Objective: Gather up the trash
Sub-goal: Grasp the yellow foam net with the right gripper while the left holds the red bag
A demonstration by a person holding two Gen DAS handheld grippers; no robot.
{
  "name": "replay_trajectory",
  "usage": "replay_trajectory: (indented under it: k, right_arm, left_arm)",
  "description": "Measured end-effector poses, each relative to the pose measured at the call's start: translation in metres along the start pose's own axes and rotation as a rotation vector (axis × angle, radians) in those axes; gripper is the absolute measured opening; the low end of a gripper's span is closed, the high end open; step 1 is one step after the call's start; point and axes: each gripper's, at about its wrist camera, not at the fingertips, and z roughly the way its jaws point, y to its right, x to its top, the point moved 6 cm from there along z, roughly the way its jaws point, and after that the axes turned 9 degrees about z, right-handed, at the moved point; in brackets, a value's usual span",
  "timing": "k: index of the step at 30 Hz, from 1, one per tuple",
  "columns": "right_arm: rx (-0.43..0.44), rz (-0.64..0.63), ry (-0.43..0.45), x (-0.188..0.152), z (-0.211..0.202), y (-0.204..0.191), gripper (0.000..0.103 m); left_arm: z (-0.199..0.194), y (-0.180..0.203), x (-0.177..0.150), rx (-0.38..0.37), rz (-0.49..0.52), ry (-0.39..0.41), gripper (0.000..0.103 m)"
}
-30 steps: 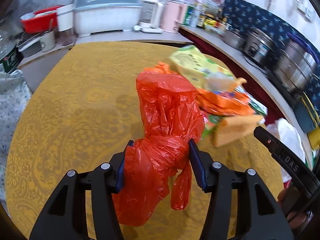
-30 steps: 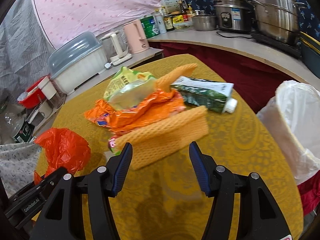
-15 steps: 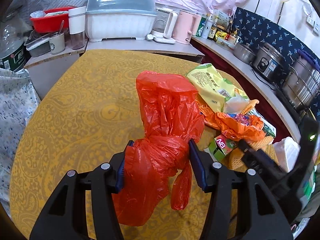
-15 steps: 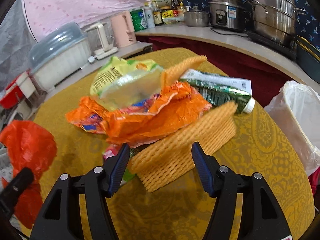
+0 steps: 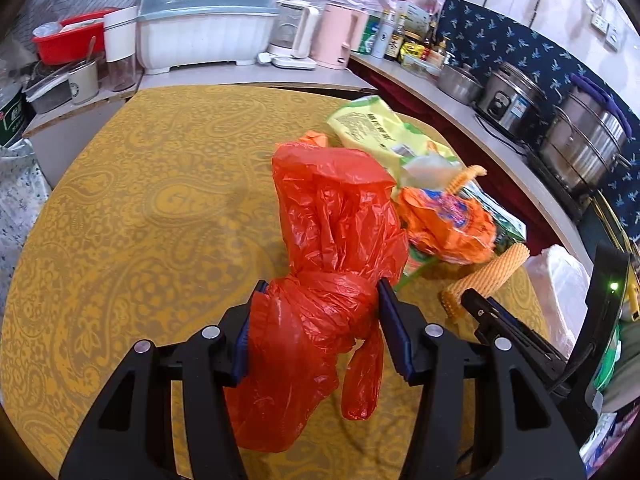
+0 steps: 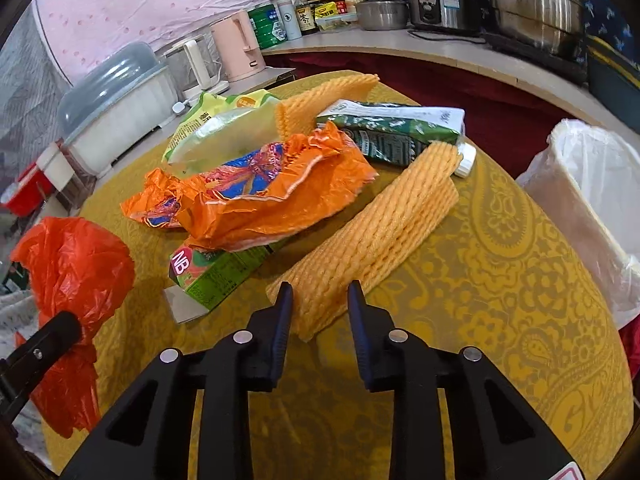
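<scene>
Yellow patterned cloth covers the tabletop (image 5: 132,216), and its left half lies bare and free, with the near rim curving off under both cameras. The left gripper (image 5: 320,324) has its fingers clamped on the knotted neck of a red plastic bag (image 5: 332,216), which stands up between them and blocks part of the trash pile behind it.

The right gripper (image 6: 318,320) has just been closing its fingers, now narrow, around the near end of a yellow foam net sleeve (image 6: 372,236); whether the pads press on it cannot be told.

Left of the sleeve lie an orange wrapper (image 6: 272,196), a small green carton (image 6: 216,272) half buried under the wrapper, a yellow-green snack bag (image 6: 216,128) and a dark green carton (image 6: 392,132) with a white cap.

A white-lined bin (image 6: 592,200) stands just off the tabletop's right edge, its far side cut off by the frame. Open cloth lies between the sleeve and that edge. Kettles and pots line the counter (image 6: 460,52) beyond.
</scene>
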Motion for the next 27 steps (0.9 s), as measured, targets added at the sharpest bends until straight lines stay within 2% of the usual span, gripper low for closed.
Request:
replay_trajectory:
  k: [6,15,27]
  right_arm:
    - [0.097,0.048,-0.036,-0.001,-0.007,0.010,0.011]
    - [0.148,0.022,0.037,0.005,-0.046,0.014,0.010]
    - [0.158,0.091,0.156,0.040,-0.096,0.062,0.010]
  left_arm:
    - [-0.003,0.020,-0.004,-0.023,0.020,-0.004,0.051]
    - [-0.015,0.045,0.000,-0.039,0.062,0.011,0.051]
    - [-0.029,0.108,0.011,-0.080,0.163,0.056,0.051]
